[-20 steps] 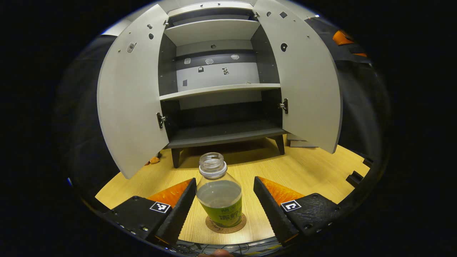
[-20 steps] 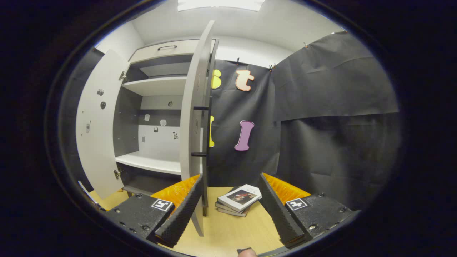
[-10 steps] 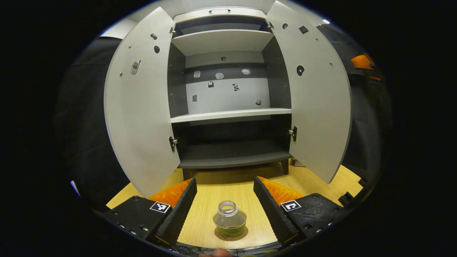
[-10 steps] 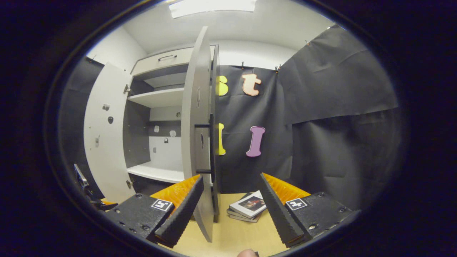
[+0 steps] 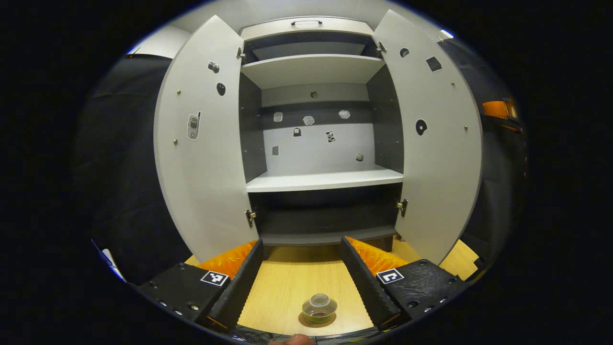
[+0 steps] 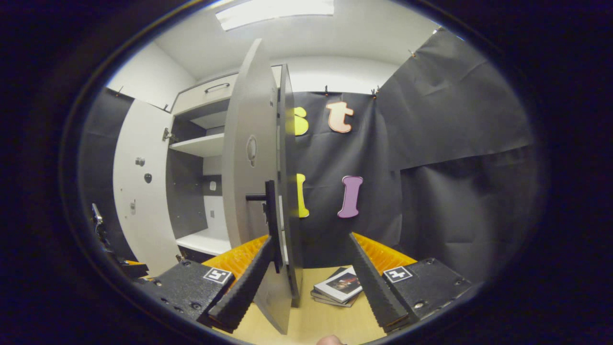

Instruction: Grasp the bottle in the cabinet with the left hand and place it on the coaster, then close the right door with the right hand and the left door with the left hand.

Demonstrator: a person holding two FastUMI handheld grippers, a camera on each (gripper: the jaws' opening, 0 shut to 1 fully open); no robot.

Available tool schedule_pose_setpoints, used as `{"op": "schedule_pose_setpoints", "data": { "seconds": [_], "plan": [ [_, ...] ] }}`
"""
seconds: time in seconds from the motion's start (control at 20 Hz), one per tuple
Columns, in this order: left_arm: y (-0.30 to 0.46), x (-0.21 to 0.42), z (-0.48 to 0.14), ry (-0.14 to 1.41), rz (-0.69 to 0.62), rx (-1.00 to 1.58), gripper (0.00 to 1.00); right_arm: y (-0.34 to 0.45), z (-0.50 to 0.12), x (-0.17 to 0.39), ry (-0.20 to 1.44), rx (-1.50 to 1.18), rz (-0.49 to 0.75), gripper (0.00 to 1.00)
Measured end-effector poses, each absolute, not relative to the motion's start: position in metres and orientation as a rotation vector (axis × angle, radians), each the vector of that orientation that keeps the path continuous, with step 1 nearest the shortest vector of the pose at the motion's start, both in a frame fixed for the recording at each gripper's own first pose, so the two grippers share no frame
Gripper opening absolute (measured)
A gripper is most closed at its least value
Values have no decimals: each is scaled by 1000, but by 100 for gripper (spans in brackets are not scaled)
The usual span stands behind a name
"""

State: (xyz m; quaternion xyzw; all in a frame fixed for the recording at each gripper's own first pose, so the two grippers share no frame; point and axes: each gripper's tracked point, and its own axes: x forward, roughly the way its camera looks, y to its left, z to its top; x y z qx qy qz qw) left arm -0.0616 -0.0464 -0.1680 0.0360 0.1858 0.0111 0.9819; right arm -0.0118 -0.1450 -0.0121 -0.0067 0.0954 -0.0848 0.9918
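Note:
A small uncapped bottle point(image 5: 319, 308) with a green label stands on a round cork coaster point(image 5: 306, 321) on the wooden table. My left gripper point(image 5: 301, 273) hangs open above and behind it, touching nothing. It faces the grey cabinet point(image 5: 316, 143), whose left door point(image 5: 201, 143) and right door point(image 5: 436, 143) both stand wide open. In the right gripper view my right gripper point(image 6: 309, 275) is open right at the outer edge of the right door point(image 6: 254, 191). The door's dark bar handle point(image 6: 270, 220) stands just above the left finger. The door's edge sits between the fingers, near the left one.
A stack of books point(image 6: 337, 287) lies on the wooden table point(image 6: 330, 321) behind the right door. The cabinet's shelves point(image 5: 325, 179) hold nothing. Black cloth walls close the booth on both sides. The left gripper's body point(image 6: 107, 239) shows at the far left of the right gripper view.
My left gripper has risen and drawn back from the bottle, which now sits far below it on the coaster. My right gripper has moved closer to the right door's edge and handle.

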Motion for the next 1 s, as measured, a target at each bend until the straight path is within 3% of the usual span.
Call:
{"op": "schedule_pose_setpoints", "data": {
  "seconds": [0.35, 0.4, 0.45, 0.5, 0.65, 0.75, 1.0],
  "plan": [
    [-13, -63, -140, 372, 107, 57, 96, -143, -28, 8, 224, -19, -128, 100],
    [-5, -64, -137, 372, 124, 58, 100, -143, -27, 9, 218, -27, -123, 98],
    [0, -63, -134, 372, 136, 57, 96, -142, -28, 9, 217, -27, -117, 97],
    [7, -63, -133, 375, 150, 59, 96, -140, -29, 9, 221, -26, -106, 94],
    [23, -58, -122, 367, 187, 52, 96, -140, -31, 11, 237, -15, -71, 97],
    [32, -55, -112, 355, 206, 35, 96, -139, -31, 12, 248, -14, -60, 93],
    [52, -51, -95, 335, 233, -2, 96, -135, -32, 12, 265, 12, -36, 94]
  ]
}}
